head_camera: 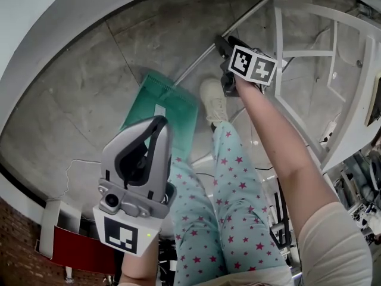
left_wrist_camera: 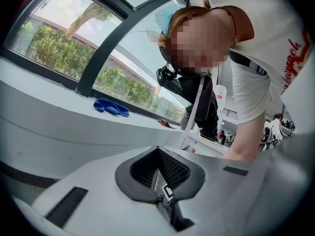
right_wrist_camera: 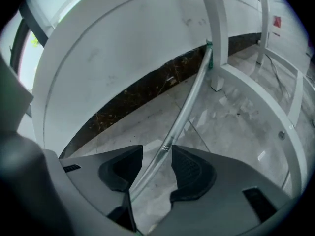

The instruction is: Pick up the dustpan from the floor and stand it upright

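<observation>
Gripping state, right gripper [right_wrist_camera: 156,155]: your jaws stood wide apart, one on each side of the dustpan handle [right_wrist_camera: 189,102]. Neither pad pressed on it.
Gripping state, left gripper [left_wrist_camera: 158,151]: your jaws were closed together with nothing between them.
Dustpan [head_camera: 162,107] position: the green pan lay flat on the floor [head_camera: 71,106]. It was at the far end of the pole from your right gripper, on the side toward your left gripper.
Handle axis: the metal pole ran lengthwise through the right jaw gap, from the throat out past the fingertips. It crossed the gap at a slant and passed closest to the pad on the right of the right gripper view.
Nearer hand: your right gripper was already at the handle. Your left gripper was well apart from the pole and faced a window, not the floor.
Coming move, as judged: closing the right jaws across the pole was the likely step. The slant suggested squaring the gripper to the pole first, or the pole could roll in the pads.
</observation>
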{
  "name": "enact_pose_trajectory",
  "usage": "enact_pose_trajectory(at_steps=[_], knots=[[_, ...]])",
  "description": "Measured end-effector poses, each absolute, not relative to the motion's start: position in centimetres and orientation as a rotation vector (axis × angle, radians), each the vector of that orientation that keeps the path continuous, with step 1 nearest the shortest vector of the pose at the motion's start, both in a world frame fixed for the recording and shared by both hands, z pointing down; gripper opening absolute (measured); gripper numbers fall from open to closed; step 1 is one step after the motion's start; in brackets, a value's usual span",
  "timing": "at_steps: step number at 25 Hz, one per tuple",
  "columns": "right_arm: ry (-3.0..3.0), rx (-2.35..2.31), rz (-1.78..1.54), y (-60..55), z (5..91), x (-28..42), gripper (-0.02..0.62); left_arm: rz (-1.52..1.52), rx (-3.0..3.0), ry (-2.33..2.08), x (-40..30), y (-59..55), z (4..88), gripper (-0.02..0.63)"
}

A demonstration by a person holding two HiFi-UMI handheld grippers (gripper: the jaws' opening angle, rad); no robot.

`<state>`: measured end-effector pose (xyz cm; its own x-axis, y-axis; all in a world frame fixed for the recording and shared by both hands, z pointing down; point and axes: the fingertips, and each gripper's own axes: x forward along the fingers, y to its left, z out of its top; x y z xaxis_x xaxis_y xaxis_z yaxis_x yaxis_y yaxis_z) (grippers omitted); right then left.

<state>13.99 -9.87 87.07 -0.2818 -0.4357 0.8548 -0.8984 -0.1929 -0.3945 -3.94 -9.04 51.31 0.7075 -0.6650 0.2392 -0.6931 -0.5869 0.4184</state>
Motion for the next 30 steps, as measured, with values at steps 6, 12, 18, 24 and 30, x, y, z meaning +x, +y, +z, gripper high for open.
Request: enact_pose_trajectory(at_steps=[6,12,18,24,30], knots=[[-1.553,1.636,1.528,-10.7,89.2,15.2,0.179,0.093,2.428,-1.030,-4.4,-8.5,52.4,0.003],[-1.569,1.638,1.615,-11.0,89.9,14.9,0.156,0.091,2.434,-1.019,-4.3,-7.8,52.8,0.003],[-1.581,1.607,1.683,-11.2,90.0,14.7,0.149,0.086,2.435,-1.007,-4.2,-7.6,52.7,0.003],[-1.575,1.634,1.682,-11.3,89.0,14.3,0.136,0.131,2.510,-1.001,-3.6,-7.4,51.4,0.003],[-1.571,1.766,1.724,-10.8,85.6,13.9,0.112,0.102,2.536,-1.011,-3.8,-8.2,48.5,0.003]])
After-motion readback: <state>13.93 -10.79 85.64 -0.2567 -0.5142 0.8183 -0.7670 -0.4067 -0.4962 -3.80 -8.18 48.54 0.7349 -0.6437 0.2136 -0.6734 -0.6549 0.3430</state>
